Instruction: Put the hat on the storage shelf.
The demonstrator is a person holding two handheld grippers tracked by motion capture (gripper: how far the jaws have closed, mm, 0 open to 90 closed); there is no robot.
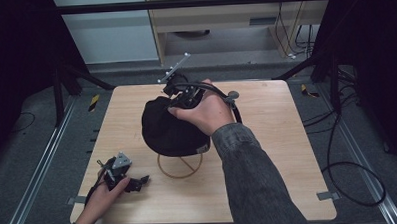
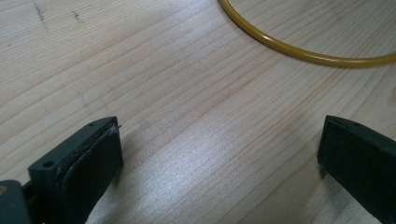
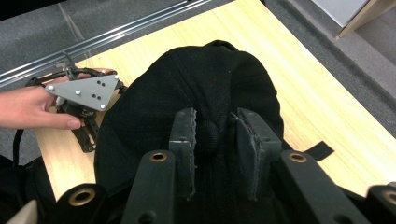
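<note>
Nearest the camera in the high view, a grey-sleeved forearm is reaching in from the bottom edge toward the middle of a light wooden table (image 1: pixel 268 154). At the near left corner, the person's left hand (image 1: pixel 97 200) is resting on the tabletop, holding the left gripper (image 1: pixel 139 183) low and pointing it toward a yellow wire ring (image 1: pixel 181 168). In the left gripper view its two black jaws are standing wide apart with bare wood between them, and the curve of the ring (image 2: pixel 299 51) is lying just ahead.

Farther in, a black cap (image 1: pixel 167 125) is sitting at the table's centre, raised above the ring. The right hand (image 1: pixel 204 112) is holding the right gripper (image 1: pixel 178 92) down onto the top of the cap. In the right gripper view the jaws are pinching a fold of fabric at the cap's crown (image 3: pixel 212 133), with the left gripper's grey plate (image 3: pixel 86 91) showing beyond it.

Beyond the table, dark frame bars and trailing cables are lying across grey floor.
</note>
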